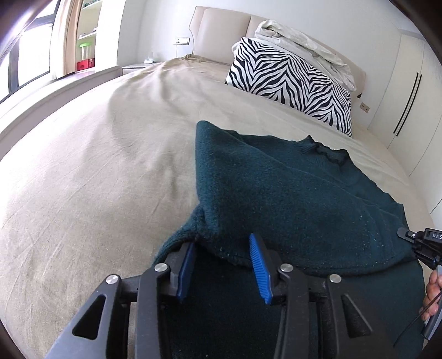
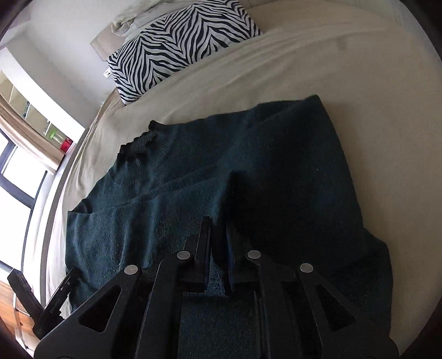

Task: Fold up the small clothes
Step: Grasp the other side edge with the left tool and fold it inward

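The bed [image 1: 96,165], spread with a beige sheet, filled most of the room. At its head stood a padded beige headboard [image 1: 221,30] against a white wall [image 1: 165,24]. Left of the bed, bright daylight came through a dark-framed window [image 1: 25,55] with a pale curtain [image 1: 62,38] and shelves [image 1: 88,36] just beyond. Right of the bed stood white wardrobe doors [image 1: 406,91]. Wooden floor [image 2: 8,306] showed below the window.

Our left gripper [image 1: 221,248] points forward and down, its blue-padded fingers [image 1: 259,270] spread well apart. Our right gripper [image 2: 218,237] also tilts downward, fingers drawn close with a narrow gap; whether they pinch anything we cannot quite tell. Our right hand [image 1: 433,292] shows at the right edge, wrapped around its handle.
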### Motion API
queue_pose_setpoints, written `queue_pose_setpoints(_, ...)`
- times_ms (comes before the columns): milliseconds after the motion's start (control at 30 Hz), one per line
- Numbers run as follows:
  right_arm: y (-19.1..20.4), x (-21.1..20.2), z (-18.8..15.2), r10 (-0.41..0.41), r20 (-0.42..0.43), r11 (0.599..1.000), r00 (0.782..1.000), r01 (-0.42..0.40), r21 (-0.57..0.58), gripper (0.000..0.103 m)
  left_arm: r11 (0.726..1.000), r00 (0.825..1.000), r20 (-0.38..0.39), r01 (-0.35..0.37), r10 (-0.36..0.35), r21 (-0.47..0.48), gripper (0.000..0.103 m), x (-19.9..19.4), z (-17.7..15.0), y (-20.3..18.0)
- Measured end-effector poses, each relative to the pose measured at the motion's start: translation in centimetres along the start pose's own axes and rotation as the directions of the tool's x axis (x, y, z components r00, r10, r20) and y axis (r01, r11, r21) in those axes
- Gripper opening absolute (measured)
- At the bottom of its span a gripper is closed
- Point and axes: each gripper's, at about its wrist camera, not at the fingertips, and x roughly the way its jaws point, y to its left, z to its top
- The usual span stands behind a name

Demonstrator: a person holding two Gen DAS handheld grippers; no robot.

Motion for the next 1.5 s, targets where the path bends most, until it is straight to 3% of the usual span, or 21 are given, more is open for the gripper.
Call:
queue_pose_setpoints(300,2.8,-2.4,0.5,0.054,0.098,0.993,0.994,-0.043,-0.110,0.010,0.998,0.999,0.014,-0.033,0.034,-0.058,0.025,0.0,-0.1,1.1)
queue_pose_setpoints(367,2.9,-2.3,1.4,0.053,0.114,0.992,0.992,-0.039,-0.116,0.010,0.998,0.999,0.017,-0.045,0.046,-0.050,0.025,0.0,-0.2,0.9)
queue_pose_setpoints(500,0.8,0.1,1.8,-0.056,0.074,0.993,0.996,0.063,-0.103,0.010,0.997,0.998,0.017,-0.057,0.057,-0.043,0.025,-0.1,-0.2,0.7)
queue_pose_setpoints(567,-1.1,1.0,1.3,-0.023,0.031,0.998,0.999,0.025,-0.059,0.010,0.998,0.999,-0.001,-0.055,0.055,-0.034,0.025,-0.5,-0.1,0.4)
queue_pose_setpoints(667,-1.6,-0.1,1.1,0.003,0.041,1.000,0.999,-0.002,-0.022,0.010,0.998,0.998,0.021,-0.052,0.052,-0.025,0.034,-2.9,0.0,-0.5)
queue_pose_setpoints(767,-1.3,-1.0,1.5,0.046,0.057,0.999,0.997,-0.046,-0.009,0.029,0.998,0.991,0.123,-0.053,0.051,0.016,0.045,-5.6,1.0,-2.1)
queue_pose_setpoints(833,-0.8,-1.0,2.0,0.043,0.070,0.999,0.997,-0.042,-0.015,0.054,0.997,0.986,0.160,-0.057,0.048,0.051,0.057,-5.6,2.5,-3.2)
queue_pose_setpoints(900,-0.1,-0.2,2.3,0.012,0.045,0.999,0.999,-0.010,-0.040,0.054,0.994,0.990,0.125,-0.071,0.059,0.089,0.057,-3.1,4.0,-3.9)
queue_pose_setpoints(967,0.6,1.4,2.1,-0.018,-0.010,0.996,1.000,0.017,-0.084,0.040,0.992,0.997,0.041,-0.070,0.066,0.108,0.057,0.3,4.9,-4.0)
queue_pose_setpoints(1000,0.9,1.7,1.9,-0.059,-0.004,0.992,0.998,0.058,-0.114,0.026,0.990,0.996,0.006,-0.085,0.084,0.116,0.055,1.9,4.9,-3.8)
queue_pose_setpoints(1100,1.8,1.3,2.0,-0.091,0.023,0.982,0.996,0.094,-0.162,0.007,0.981,0.991,-0.005,-0.134,0.136,0.142,0.052,3.9,4.9,-3.1)
queue_pose_setpoints(1300,4.9,-1.3,2.9,-0.086,0.180,0.949,0.980,0.135,-0.284,0.006,0.979,0.983,0.012,-0.182,0.182,0.094,0.061,4.4,4.8,-0.9)
queue_pose_setpoints(1367,4.6,0.1,3.3,-0.101,0.128,0.957,0.987,0.131,-0.260,0.006,0.969,0.977,0.016,-0.212,0.211,0.124,0.063,4.8,4.6,-1.4)
queue_pose_setpoints(1433,2.6,2.9,3.1,-0.140,0.024,0.970,0.990,0.142,-0.199,0.007,0.964,0.974,0.017,-0.225,0.225,0.138,0.065,5.0,4.6,-1.7)
queue_pose_setpoints(1500,1.1,2.7,2.5,-0.067,0.056,0.987,0.996,0.075,-0.143,0.007,0.973,0.980,0.011,-0.200,0.200,0.112,0.066,5.0,4.7,-1.0)
